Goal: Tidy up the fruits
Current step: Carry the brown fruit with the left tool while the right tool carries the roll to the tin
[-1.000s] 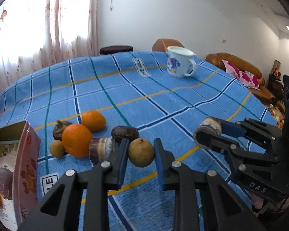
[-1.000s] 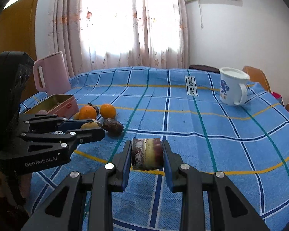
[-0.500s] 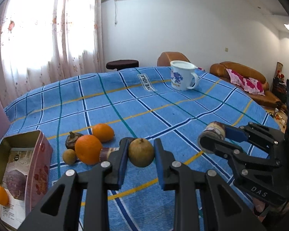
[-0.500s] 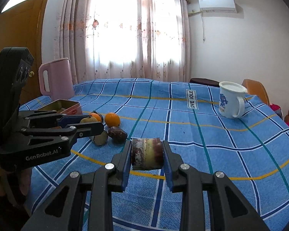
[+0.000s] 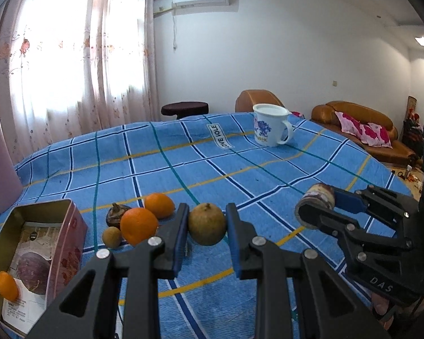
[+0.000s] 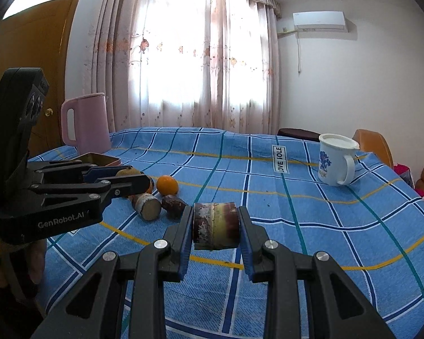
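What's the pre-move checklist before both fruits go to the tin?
1. Left gripper shut on the brown round fruit: ok.
2. Right gripper shut on the sugarcane piece: ok.
3. Both loads lifted off the blue tablecloth: ok.
4. Tin box open: ok.
5. Room left in the tin beside the orange already inside: ok.
6. Grip firmness on the round fruit: cannot tell.

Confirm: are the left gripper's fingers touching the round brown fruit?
Touching. The left wrist view shows the left gripper with both fingers pressed against the sides of the round brown fruit, no gap visible, fruit held above the tablecloth.
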Demonstrator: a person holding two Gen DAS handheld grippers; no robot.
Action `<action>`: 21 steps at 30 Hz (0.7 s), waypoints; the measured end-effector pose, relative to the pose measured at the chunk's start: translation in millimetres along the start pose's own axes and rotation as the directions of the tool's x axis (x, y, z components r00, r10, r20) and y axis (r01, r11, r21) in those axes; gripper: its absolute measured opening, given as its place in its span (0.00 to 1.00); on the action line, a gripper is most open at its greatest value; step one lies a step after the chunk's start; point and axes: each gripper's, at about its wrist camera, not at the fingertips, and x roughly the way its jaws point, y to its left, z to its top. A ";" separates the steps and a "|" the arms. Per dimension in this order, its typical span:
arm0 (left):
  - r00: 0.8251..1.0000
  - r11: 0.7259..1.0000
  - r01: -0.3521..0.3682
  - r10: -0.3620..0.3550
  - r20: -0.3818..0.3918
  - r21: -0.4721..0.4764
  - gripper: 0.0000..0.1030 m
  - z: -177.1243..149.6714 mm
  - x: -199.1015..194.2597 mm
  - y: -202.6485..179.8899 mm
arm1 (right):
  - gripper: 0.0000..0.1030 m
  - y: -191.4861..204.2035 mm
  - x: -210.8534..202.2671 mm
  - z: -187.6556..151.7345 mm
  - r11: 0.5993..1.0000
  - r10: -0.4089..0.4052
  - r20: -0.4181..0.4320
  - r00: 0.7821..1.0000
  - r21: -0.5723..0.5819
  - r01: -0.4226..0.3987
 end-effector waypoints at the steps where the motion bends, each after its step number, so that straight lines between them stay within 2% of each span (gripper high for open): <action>1: 1.000 1.000 -0.002 0.002 0.006 -0.001 0.27 0.0 -0.9 0.3 | 0.30 0.1 -0.7 0.0 1.000 -0.001 0.005 1.000 -0.002 0.001; 13: 0.998 1.000 -0.012 0.012 0.055 0.003 0.27 -0.6 -10.7 -1.2 | 0.30 5.5 -12.2 -2.6 0.999 -0.013 0.082 0.997 -0.036 0.016; 21: 0.997 1.000 -0.022 0.021 0.077 0.010 0.27 -1.8 -18.7 0.3 | 0.30 7.3 -12.9 1.4 0.999 -0.022 0.095 0.995 -0.037 0.026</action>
